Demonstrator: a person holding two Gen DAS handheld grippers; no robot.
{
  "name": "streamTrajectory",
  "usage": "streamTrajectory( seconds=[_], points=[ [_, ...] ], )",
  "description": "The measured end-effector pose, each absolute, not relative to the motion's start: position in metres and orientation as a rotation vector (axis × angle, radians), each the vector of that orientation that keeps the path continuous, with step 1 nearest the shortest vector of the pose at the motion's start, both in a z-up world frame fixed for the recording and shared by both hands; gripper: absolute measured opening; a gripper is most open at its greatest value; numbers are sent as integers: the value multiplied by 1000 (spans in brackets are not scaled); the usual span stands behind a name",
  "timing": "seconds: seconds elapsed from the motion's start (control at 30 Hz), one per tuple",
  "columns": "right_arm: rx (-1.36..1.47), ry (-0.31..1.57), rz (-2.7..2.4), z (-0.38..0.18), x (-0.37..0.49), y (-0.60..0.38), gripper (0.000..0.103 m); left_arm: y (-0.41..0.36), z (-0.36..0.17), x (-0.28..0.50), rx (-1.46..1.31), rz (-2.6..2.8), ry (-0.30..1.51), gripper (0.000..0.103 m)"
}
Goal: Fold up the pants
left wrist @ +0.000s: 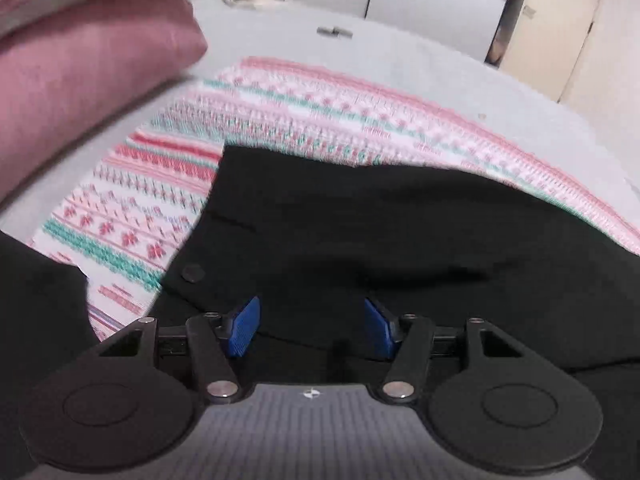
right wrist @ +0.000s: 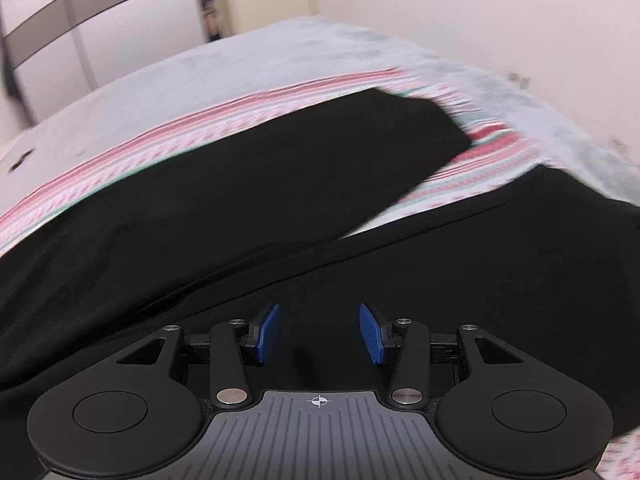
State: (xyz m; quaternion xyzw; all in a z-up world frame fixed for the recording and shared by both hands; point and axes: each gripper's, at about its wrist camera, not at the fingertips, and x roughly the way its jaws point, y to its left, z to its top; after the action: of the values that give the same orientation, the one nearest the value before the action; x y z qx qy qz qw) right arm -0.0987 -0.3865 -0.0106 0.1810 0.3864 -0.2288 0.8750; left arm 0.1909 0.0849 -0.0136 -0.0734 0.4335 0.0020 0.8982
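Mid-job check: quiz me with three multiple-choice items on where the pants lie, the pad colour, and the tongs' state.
1. The black fabric pants lie on:
A. a bare wooden floor
B. a pink, white and teal patterned knit blanket
C. a chair

2. The pads on the tongs are:
A. red
B. green
C. blue

3. The left tongs and right tongs are:
A. both open
B. both shut on cloth
C. one open, one shut

Answers:
1. B, since patterned knit shows around the black cloth in both views.
2. C, since the ribbed pads are blue.
3. A, since a gap separates each pair of pads, nothing pinched.
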Motion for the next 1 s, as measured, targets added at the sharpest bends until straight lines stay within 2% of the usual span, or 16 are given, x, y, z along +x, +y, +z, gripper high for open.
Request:
streamTrajectory(
  seconds=[0.23, 0.33, 0.5, 0.57, 0.63, 0.7, 0.8, 1.0],
  points=[
    [339, 829, -381, -15, -76, -362, 49, 93, -28, 214, -166, 67, 936, 83],
    [332, 824, -371, -14, -64, -361, 49, 86, -22, 214, -134, 62, 916, 91],
    [225, 802, -308, -7, -19, -332, 50, 88, -19, 220, -171, 50, 931, 92],
    [151, 770, -186, -1, 7, -304, 51, 91, -22, 221, -187, 62, 946, 92],
    [33, 747, -34, 2, 34, -264, 57, 93, -26, 222, -198, 69, 966, 92],
    [-136, 728, 112, 3, 62, -218, 59, 92, -28, 224, -192, 61, 968, 96],
    [-370, 684, 264, 1, 101, -154, 70, 88, -30, 225, -174, 49, 972, 100],
    [-562, 709, 503, -13, 169, -79, 71, 84, -32, 227, -137, 53, 983, 101]
  ],
)
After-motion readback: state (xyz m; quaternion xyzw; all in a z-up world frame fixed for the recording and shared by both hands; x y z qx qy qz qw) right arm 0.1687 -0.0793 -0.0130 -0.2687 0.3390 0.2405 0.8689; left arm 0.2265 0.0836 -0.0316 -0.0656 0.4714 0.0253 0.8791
